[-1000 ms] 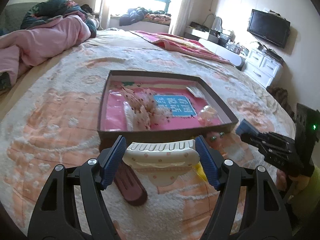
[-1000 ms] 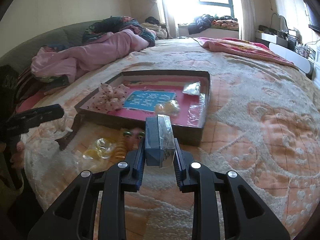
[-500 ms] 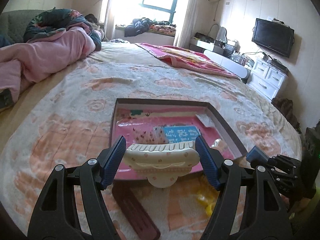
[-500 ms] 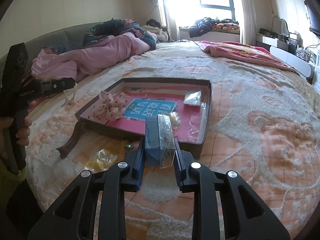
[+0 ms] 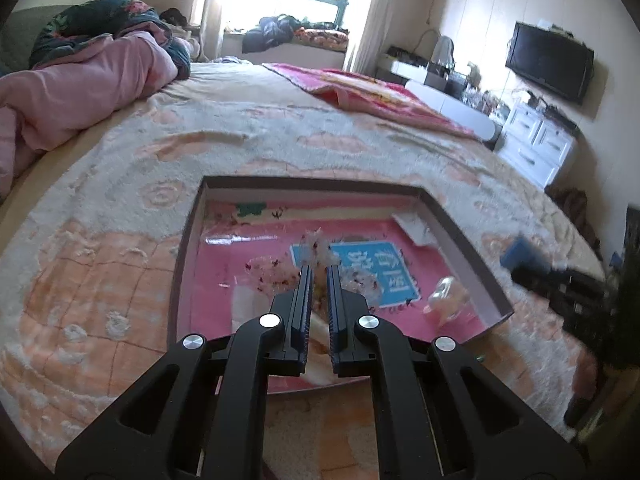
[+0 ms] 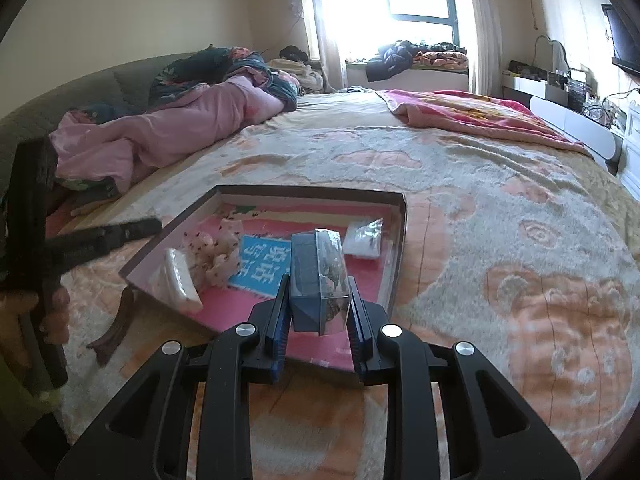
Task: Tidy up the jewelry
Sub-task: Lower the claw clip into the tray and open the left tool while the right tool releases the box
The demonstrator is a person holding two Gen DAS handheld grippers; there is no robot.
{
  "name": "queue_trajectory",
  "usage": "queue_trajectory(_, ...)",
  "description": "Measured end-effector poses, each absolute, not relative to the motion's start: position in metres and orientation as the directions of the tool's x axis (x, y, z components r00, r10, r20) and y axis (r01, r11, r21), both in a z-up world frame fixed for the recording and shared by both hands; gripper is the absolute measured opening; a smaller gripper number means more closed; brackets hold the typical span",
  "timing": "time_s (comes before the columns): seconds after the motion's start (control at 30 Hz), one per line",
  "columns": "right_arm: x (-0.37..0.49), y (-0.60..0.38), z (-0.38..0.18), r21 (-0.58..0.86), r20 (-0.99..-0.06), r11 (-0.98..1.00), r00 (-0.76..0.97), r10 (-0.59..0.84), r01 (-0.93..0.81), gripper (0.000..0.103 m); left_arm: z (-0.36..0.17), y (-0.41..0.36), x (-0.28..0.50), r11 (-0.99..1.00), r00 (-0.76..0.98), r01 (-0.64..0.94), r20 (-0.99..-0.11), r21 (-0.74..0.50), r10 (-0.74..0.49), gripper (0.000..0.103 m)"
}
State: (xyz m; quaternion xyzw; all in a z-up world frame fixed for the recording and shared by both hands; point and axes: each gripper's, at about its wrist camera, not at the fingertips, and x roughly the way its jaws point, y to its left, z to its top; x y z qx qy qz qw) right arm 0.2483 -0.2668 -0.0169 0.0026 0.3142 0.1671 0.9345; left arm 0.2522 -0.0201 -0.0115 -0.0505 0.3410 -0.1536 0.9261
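Hovering inside tray (image 5: 460, 224) rim: closed left gripper (image 5: 317, 276)

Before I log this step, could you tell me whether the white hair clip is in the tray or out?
In: the white hair clip lies inside the tray, against its near left wall.

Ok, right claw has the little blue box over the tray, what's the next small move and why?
Probably lower the right claw and release the small blue box onto the bare pink floor of the tray. The box hangs clamped over the tray's near side, and the patch below looks free, between the white clip and the clear packet.
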Motion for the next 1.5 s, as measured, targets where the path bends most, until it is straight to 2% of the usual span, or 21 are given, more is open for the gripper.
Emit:
queue_trajectory(0.27,0.281,-0.264,-0.028,0.101,-0.625,0.946,0.72,0.302,-0.309,0.024,-0.034,-0.023,0.258,0.954,0.688,0.247,-0.662,-0.171,-0.297,0.005)
queue_trajectory(0.53,0.305,-0.262,-0.045,0.11,-0.676,0.948,0.677,0.292,-0.299,0.025,-0.041,-0.028,0.262,0.952,0.679,0.259,-0.671,-0.16,-0.298,0.01)
queue_trajectory(0.97,0.337,-0.249,-0.064,0.102,-0.741,0.95,0.614,0.27,-0.295,0.025,-0.045,-0.036,0.264,0.949,0.655,0.276,-0.693,-0.15,-0.3,0.024)
queue_trajectory(1.2,0.337,-0.248,-0.066,0.105,-0.744,0.949,0.61,0.272,-0.296,0.025,-0.045,-0.039,0.264,0.948,0.651,0.283,-0.697,-0.145,-0.302,0.033)
queue_trajectory(1.33,0.334,-0.246,-0.066,0.094,-0.739,0.947,0.616,0.273,-0.307,0.032,-0.045,-0.039,0.263,0.948,0.649,0.282,-0.698,-0.147,-0.301,0.037)
queue_trajectory(1.43,0.329,-0.244,-0.064,0.079,-0.73,0.948,0.629,0.266,-0.308,0.043,-0.046,-0.039,0.263,0.948,0.647,0.282,-0.7,-0.149,-0.302,0.044)
queue_trajectory(1.5,0.326,-0.245,-0.063,0.079,-0.725,0.949,0.635,0.265,-0.306,0.046,-0.046,-0.039,0.263,0.948,0.647,0.282,-0.7,-0.148,-0.302,0.045)
